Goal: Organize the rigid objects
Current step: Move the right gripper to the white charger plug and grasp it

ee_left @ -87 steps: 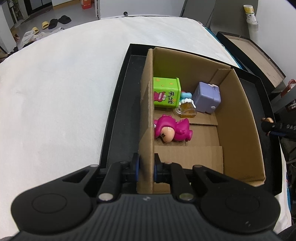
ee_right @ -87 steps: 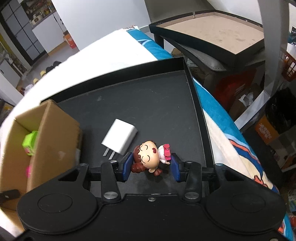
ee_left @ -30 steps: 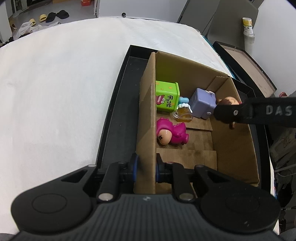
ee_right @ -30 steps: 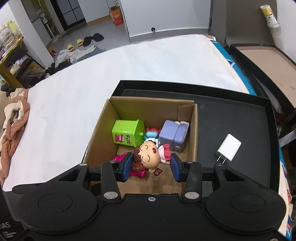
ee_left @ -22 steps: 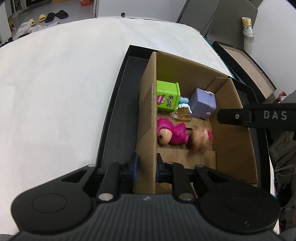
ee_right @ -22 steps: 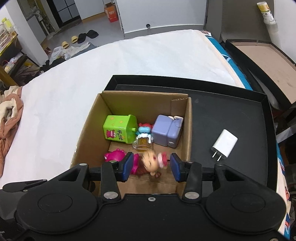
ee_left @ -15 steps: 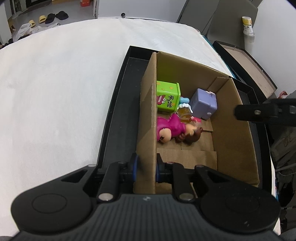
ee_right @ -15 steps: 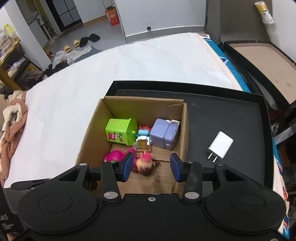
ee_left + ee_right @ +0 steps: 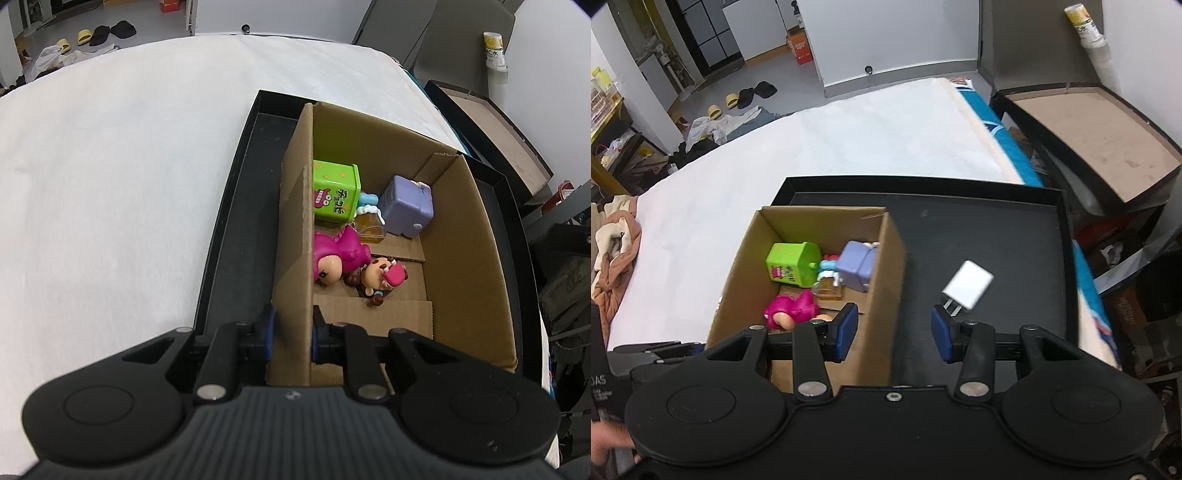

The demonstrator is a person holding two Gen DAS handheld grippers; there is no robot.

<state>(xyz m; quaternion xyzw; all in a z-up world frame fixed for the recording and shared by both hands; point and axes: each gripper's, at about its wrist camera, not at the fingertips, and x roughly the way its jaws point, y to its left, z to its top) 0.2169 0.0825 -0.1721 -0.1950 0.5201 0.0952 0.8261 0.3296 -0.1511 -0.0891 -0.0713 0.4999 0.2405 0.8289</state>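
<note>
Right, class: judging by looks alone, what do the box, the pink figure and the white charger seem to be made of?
Box: corrugated cardboard, matte brown, with a raw cut rim and folded flaps.
Pink figure: probably moulded plastic, smooth with a slight sheen.
White charger: likely hard plastic, plain smooth white, with two prongs that look like metal.

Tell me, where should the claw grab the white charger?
Best guess: come from above and pinch the charger across its two broad flat sides, mid-body. It lies flat on the black tray, prongs pointing toward the open right gripper, so the thin prongs make a poor hold.
</note>
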